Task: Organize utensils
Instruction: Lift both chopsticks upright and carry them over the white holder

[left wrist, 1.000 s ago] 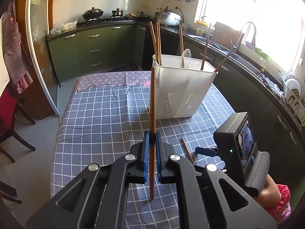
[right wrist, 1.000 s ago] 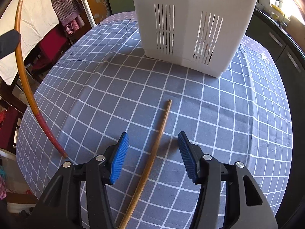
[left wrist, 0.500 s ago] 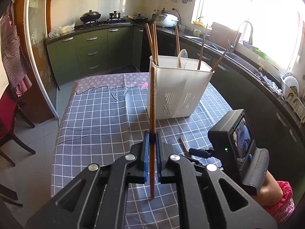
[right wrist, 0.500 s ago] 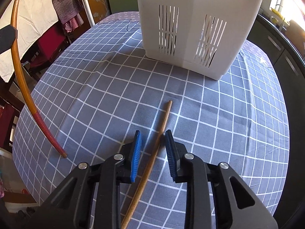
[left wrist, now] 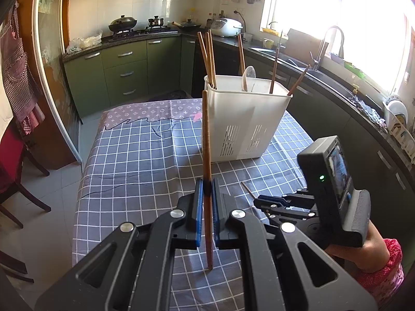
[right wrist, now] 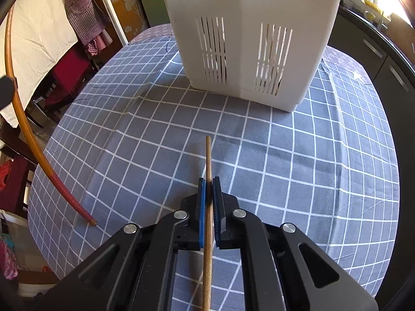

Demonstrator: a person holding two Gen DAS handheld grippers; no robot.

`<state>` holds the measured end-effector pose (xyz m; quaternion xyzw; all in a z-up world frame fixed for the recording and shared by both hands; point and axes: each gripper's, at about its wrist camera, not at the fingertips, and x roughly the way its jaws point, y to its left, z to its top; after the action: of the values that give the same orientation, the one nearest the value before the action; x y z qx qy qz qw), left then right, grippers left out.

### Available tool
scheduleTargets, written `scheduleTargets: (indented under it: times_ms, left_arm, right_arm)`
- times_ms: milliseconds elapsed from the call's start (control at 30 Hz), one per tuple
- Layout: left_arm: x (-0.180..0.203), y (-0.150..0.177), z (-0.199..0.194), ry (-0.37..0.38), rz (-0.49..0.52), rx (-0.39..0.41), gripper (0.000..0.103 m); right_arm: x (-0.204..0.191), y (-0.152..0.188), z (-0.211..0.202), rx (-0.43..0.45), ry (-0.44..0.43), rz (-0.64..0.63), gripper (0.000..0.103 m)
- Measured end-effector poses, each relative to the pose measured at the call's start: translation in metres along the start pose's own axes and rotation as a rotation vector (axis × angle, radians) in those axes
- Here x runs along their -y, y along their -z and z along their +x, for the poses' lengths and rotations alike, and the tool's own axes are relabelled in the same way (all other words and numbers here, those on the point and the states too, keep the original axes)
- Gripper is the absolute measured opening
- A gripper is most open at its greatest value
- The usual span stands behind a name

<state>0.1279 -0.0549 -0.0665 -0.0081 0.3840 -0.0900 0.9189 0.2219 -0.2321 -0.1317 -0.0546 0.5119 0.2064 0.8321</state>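
Meanwhile, the left claw (left wrist: 206, 216) clamps a long upright wooden chopstick (left wrist: 206, 160), while the right claw (right wrist: 209, 213) pinches a second brown chopstick (right wrist: 208, 171) low over the blue checked counter (right wrist: 311, 181); next, seemingly, both go up into the white slotted plastic holder (right wrist: 249, 33) beyond.

Right gripper (right wrist: 209, 202) jaws went from wide open to clamped on the chopstick (right wrist: 207, 160) lying on the tablecloth (right wrist: 298, 171); chopstick now points straight at the white holder (right wrist: 249, 26).
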Motion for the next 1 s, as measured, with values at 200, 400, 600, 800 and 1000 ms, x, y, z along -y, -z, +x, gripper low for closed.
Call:
scheduleTargets:
  times_ms: [200, 400, 600, 800, 1000]
  left_arm:
    - [0.000, -0.001, 0.001, -0.007, 0.003, -0.002, 0.007]
    - [-0.001, -0.001, -0.001, -0.012, 0.003, 0.000, 0.007]
    - [-0.002, 0.001, -0.005, -0.019, 0.006, 0.006, 0.007]
    - [0.000, 0.004, -0.010, -0.028, 0.018, 0.016, 0.007]
    - [0.002, 0.004, -0.014, -0.022, 0.019, 0.013, 0.007]
  right_arm:
    - [0.005, -0.010, -0.058, 0.158, -0.023, 0.014, 0.006]
    - [0.007, -0.003, -0.128, 0.338, -0.021, 0.010, 0.006]
    - [0.004, 0.029, -0.168, 0.432, 0.012, -0.013, 0.006]
    - [0.011, 0.058, -0.189, 0.475, -0.010, 0.024, 0.006]
    - [0.021, 0.066, -0.193, 0.490, -0.026, 0.056, 0.006]
